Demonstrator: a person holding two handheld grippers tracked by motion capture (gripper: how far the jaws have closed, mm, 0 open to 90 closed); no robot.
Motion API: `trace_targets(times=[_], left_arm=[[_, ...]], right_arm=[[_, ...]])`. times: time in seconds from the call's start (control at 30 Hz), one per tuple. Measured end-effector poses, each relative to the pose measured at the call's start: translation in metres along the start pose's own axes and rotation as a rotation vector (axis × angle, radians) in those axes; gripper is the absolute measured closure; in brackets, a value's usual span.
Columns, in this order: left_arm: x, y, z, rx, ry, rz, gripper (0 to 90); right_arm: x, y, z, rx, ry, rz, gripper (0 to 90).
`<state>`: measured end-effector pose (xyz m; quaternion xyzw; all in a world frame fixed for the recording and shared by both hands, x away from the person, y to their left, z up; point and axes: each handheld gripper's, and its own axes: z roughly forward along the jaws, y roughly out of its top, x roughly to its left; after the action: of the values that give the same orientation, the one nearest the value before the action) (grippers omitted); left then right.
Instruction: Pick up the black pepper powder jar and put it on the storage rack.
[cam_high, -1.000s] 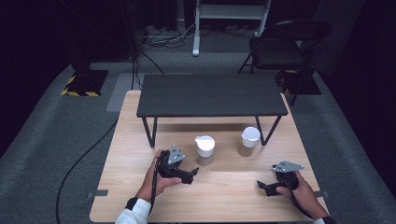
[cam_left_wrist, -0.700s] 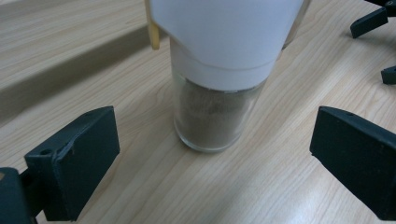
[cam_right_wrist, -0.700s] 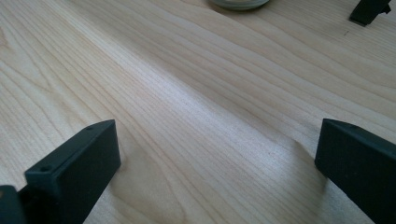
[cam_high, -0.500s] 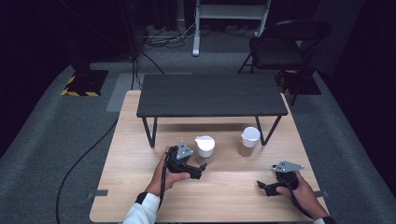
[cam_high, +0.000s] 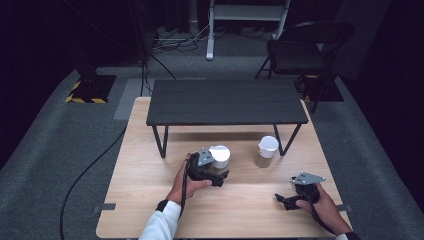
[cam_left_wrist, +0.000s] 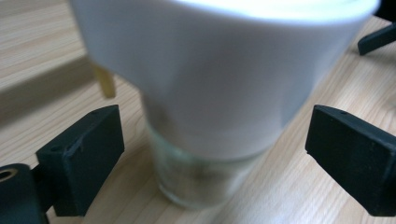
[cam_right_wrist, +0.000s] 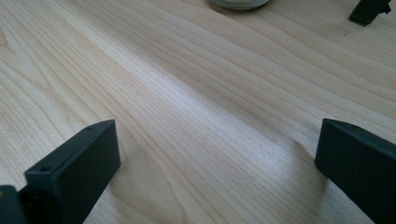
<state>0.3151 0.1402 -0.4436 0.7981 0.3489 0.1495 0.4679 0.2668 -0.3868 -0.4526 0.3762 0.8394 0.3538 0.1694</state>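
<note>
So the left gripper (cam_high: 216, 175) has the cup (cam_left_wrist: 219, 84) between its closing jaws without pinching yet, lifting remains, and the right gripper (cam_high: 286, 200) rests spread.

Bare tabletop (cam_high: 250, 210) between hands; shelf (cam_high: 225, 102) blocks behind.

Dark studio-like lab, grey carpet (cam_high: 60, 150), taped cables (cam_high: 85, 172), folding chair (cam_high: 300, 50), stand base (cam_high: 90, 89)

Light wood table (cam_high: 150, 200): black low shelf (cam_high: 225, 102), white-lidded jar (cam_high: 219, 157), white cup (cam_high: 266, 150) standing on it.
</note>
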Motion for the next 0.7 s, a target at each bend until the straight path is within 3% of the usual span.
trace_targets(times=[0.2, 0.43, 0.7], left_arm=[[-0.004, -0.004, 0.011, -0.032, 0.013, -0.022, 10.3], [-0.002, -0.012, 0.014, -0.076, 0.022, -0.033, 26.4], [-0.003, -0.014, 0.014, -0.086, 0.025, -0.016, 28.5]], right_arm=[[0.0, 0.0, 0.0, 0.0, 0.0, 0.0, 0.0], [0.0, 0.0, 0.0, 0.0, 0.002, -0.003, 0.0], [0.0, 0.0, 0.0, 0.0, 0.004, -0.005, 0.0]])
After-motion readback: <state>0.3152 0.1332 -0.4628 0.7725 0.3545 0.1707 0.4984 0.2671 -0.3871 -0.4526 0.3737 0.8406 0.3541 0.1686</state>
